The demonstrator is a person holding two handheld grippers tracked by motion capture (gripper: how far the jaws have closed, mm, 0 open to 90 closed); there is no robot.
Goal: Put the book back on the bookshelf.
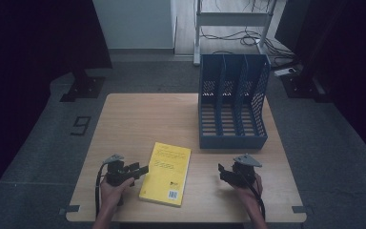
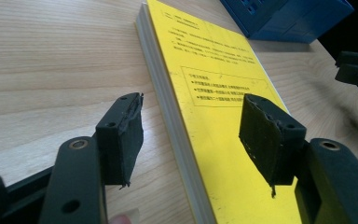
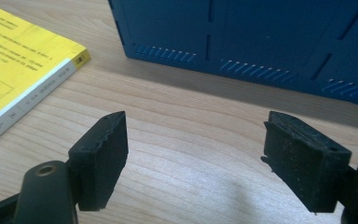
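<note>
A yellow paperback book (image 1: pixel 167 174) lies flat on the wooden table (image 1: pixel 138 119), near its front edge. My left gripper (image 1: pixel 143 170) is just left of the book, pointing at it. In the left gripper view this gripper (image 2: pixel 193 102) stands open, with the long page edge of the book (image 2: pixel 214 93) running between the jaws and neither pad pressing on it. My right gripper (image 1: pixel 221 171) is to the right of the book, in front of the blue file rack (image 1: pixel 233 102). In the right gripper view it (image 3: pixel 198 119) is open over bare wood.
The blue file rack (image 3: pixel 261 32) has three slots and stands at the table's back right. The book's corner (image 3: pixel 18 56) lies to the left of the right jaws. The right gripper (image 2: pixel 356 70) shows at the far right of the left gripper view. Cables and stand legs lie on the floor behind the table.
</note>
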